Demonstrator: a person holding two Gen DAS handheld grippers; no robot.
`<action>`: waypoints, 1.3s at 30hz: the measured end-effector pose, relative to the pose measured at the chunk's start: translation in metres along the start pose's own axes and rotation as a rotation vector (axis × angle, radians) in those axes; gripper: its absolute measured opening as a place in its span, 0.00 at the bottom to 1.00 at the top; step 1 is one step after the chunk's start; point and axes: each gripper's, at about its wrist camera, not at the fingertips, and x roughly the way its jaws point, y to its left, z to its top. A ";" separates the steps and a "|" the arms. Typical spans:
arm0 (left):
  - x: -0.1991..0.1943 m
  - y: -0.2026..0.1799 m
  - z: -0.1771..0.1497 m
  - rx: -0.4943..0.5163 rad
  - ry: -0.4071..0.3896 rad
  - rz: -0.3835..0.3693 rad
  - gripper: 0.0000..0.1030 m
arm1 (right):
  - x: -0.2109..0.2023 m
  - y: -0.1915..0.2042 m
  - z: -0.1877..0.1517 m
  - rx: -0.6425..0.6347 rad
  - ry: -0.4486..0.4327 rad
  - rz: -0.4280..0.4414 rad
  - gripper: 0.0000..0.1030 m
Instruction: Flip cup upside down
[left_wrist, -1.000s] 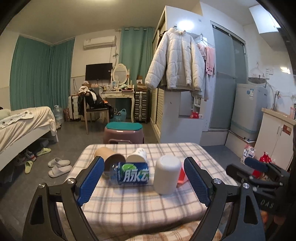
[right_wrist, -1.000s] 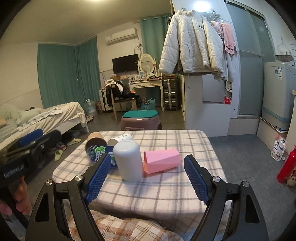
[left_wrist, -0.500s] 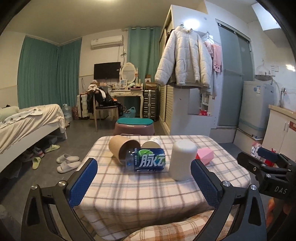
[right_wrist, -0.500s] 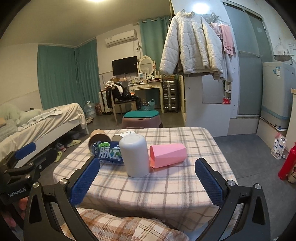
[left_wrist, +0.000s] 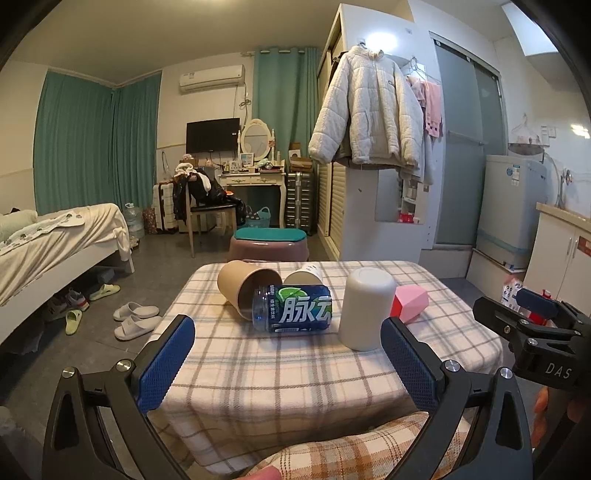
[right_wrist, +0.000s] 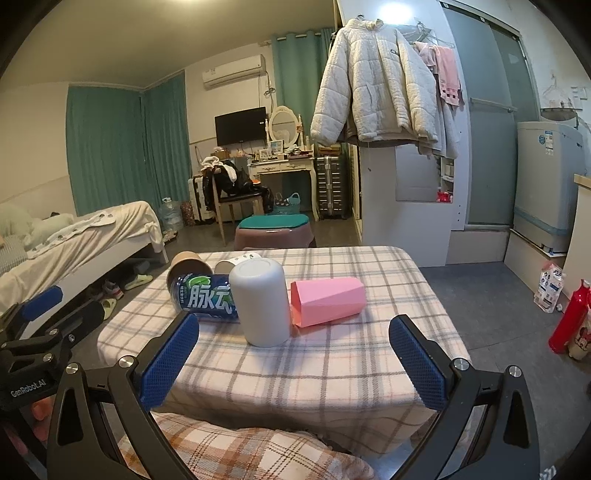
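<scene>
A white cup (left_wrist: 365, 308) (right_wrist: 263, 302) stands upside down on the checked table (left_wrist: 295, 373) (right_wrist: 332, 365). A pink faceted cup (left_wrist: 410, 301) (right_wrist: 327, 301) lies on its side to its right. A brown paper cup (left_wrist: 245, 286) (right_wrist: 186, 267) and a white paper cup (left_wrist: 304, 275) (right_wrist: 236, 260) lie on their sides at the back left. My left gripper (left_wrist: 288, 354) is open and empty, back from the near table edge. My right gripper (right_wrist: 293, 354) is open and empty too, also near the front edge.
A blue drink bottle (left_wrist: 293, 308) (right_wrist: 205, 301) lies on its side left of the white cup. A teal-topped stool (left_wrist: 269, 245) stands behind the table. A bed (left_wrist: 48, 243) is at the left, a washer (left_wrist: 513, 206) and cabinet at the right. A red bottle (right_wrist: 570, 317) stands on the floor.
Both grippers have drawn back from the table and opened wider. The objects on the table now look smaller and farther; none of them has moved.
</scene>
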 end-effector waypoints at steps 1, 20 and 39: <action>0.000 0.000 0.000 0.000 0.000 0.003 1.00 | 0.000 0.000 0.000 0.001 0.002 0.000 1.00; -0.005 -0.001 0.003 -0.001 -0.002 0.014 1.00 | 0.000 -0.001 -0.002 0.005 0.009 -0.009 1.00; -0.004 0.001 0.004 -0.002 0.003 0.019 1.00 | 0.001 0.002 -0.001 0.007 0.017 -0.008 1.00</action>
